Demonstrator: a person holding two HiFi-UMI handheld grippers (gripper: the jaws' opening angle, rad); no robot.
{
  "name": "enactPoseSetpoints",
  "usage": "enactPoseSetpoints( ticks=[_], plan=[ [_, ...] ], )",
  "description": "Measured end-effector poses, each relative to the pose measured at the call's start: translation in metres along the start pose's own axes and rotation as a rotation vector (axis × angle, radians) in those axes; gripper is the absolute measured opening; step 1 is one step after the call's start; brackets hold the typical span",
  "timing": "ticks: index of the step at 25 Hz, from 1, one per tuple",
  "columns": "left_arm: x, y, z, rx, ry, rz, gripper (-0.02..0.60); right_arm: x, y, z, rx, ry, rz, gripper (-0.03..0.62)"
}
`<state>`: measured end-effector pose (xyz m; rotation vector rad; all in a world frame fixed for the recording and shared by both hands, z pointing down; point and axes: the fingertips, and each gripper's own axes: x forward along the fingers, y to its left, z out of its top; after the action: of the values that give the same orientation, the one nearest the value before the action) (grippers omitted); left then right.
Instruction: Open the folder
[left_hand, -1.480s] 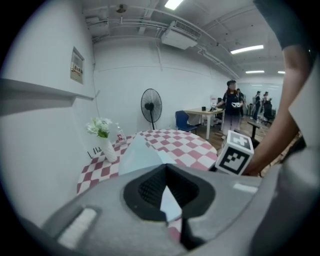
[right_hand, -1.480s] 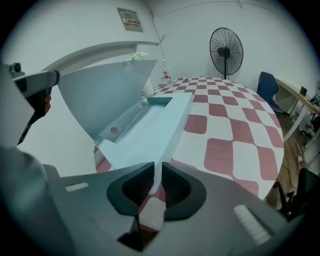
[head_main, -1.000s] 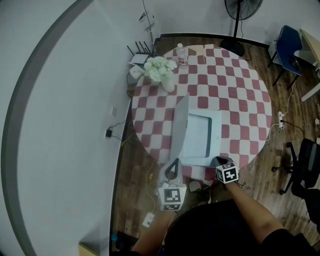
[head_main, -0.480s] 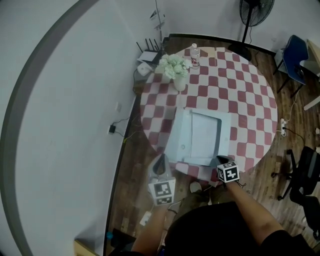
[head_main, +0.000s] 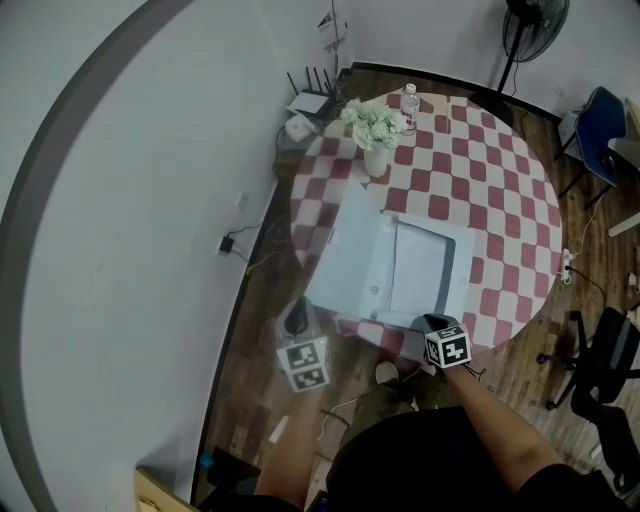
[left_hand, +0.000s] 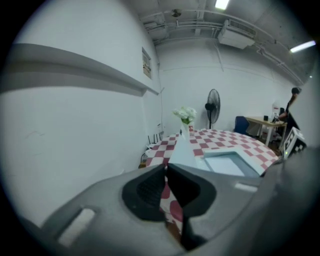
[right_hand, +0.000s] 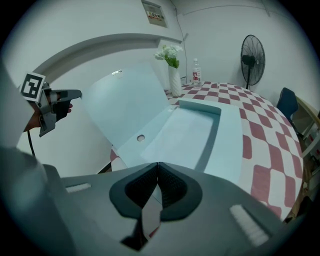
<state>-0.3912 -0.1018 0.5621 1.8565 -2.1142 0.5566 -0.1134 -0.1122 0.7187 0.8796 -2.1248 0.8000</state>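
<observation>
The pale blue folder (head_main: 420, 270) lies open on the checked table (head_main: 510, 200). Its cover (head_main: 345, 260) is swung out to the left and overhangs the table's left edge. My left gripper (head_main: 296, 318) hangs off the table, left of the cover and apart from it. Its jaws (left_hand: 166, 167) are opening to a narrow slit with nothing between them. My right gripper (head_main: 430, 322) is shut, and its tips (right_hand: 158, 165) rest at the folder's near edge (right_hand: 185, 135). The left gripper (right_hand: 76, 94) also shows at the left of the right gripper view.
A vase of white flowers (head_main: 374, 125) and a bottle (head_main: 409, 100) stand at the table's far side. A fan (head_main: 530, 15), a blue chair (head_main: 600, 110) and a black office chair (head_main: 610, 380) ring the table. The wall runs close along the left.
The cover went from standing upright to lying open on the left. My left gripper let go of it and moved left, away from the table. The right gripper stayed at the near edge.
</observation>
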Motion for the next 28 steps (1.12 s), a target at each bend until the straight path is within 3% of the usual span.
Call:
enactPoseSetpoints(
  ticks=[5, 12, 17, 19, 25, 28],
  plan=[
    [0.016, 0.035, -0.028, -0.021, 0.082, 0.063, 0.021, 0.014, 0.022, 0.012, -0.042, 0.007, 0.025, 0.002],
    [0.037, 0.062, -0.057, -0.087, 0.130, 0.107, 0.026, 0.033, 0.048, 0.031, -0.065, 0.003, 0.071, 0.002],
    [0.059, 0.086, -0.086, -0.197, 0.170, 0.141, 0.028, 0.044, 0.066, 0.035, -0.106, 0.017, 0.093, 0.002],
    [0.069, 0.092, -0.096, -0.143, 0.212, 0.157, 0.029, 0.050, 0.074, 0.036, -0.119, 0.022, 0.105, 0.002],
    [0.097, 0.084, -0.126, 0.137, 0.384, 0.149, 0.011, 0.058, 0.081, 0.037, -0.130, 0.037, 0.115, 0.002],
    [0.106, 0.079, -0.136, 0.205, 0.440, 0.118, 0.003, 0.062, 0.085, 0.038, -0.127, 0.043, 0.122, 0.002]
  ],
)
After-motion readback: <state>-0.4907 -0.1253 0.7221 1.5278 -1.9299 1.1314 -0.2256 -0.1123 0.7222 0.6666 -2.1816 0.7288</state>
